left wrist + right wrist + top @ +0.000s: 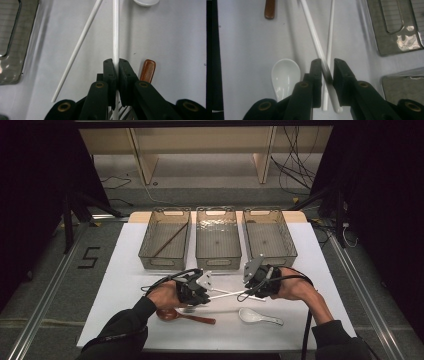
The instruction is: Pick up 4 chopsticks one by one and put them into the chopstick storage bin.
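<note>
Left gripper (115, 72) clamped on one thin white plastic chopstick (115, 32); right gripper (327, 72) parted loosely around its other end. Near centre of white table (125, 270), dark room beyond.

Grey floor (50, 270), wooden shelving (200, 145) (cables trailing), dark surroundings

Had two white chopsticks in play, both long, thin, glossy. One chopstick (115, 37) was up off the table, pinched at one end and sticking out straight, w/ its far end crossing over the 2nd. The other chopstick (76, 50) lay flat on the white tabletop (125, 270), angled away from the 1st, basically a skinny X near the front-middle.
</note>
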### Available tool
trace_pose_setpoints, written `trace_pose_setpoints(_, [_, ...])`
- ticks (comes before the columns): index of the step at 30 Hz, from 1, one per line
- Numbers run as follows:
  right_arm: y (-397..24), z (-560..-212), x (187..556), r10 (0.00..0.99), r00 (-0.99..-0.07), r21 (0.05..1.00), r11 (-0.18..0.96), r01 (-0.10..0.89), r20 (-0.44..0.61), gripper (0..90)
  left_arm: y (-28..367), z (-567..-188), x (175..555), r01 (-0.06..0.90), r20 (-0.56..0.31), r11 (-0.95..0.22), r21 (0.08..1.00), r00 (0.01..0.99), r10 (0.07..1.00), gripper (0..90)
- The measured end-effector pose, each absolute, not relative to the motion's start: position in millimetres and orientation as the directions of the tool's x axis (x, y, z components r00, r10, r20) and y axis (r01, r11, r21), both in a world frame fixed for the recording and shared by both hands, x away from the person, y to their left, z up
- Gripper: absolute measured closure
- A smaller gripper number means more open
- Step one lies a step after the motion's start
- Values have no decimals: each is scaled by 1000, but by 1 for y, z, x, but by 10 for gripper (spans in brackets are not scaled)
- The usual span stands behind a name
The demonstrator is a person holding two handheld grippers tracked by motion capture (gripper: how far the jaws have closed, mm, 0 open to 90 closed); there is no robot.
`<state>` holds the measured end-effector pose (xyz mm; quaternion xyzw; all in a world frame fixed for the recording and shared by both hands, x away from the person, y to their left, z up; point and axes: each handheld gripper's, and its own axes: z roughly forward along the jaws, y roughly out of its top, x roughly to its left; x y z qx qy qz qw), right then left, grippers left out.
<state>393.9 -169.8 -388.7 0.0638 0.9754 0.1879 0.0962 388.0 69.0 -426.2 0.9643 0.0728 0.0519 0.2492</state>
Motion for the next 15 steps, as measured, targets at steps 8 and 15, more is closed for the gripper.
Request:
trace_pose_setpoints(8, [-172, -382, 399, 272, -946, 437, 883, 172, -177, 535, 81, -424, 387, 167, 65, -862, 478, 972, 224, 852])
trace_pose_setpoints(15, [-174, -378, 397, 355, -917, 495, 839, 227, -182, 414, 100, -415, 393, 263, 52, -827, 496, 942, 331, 851])
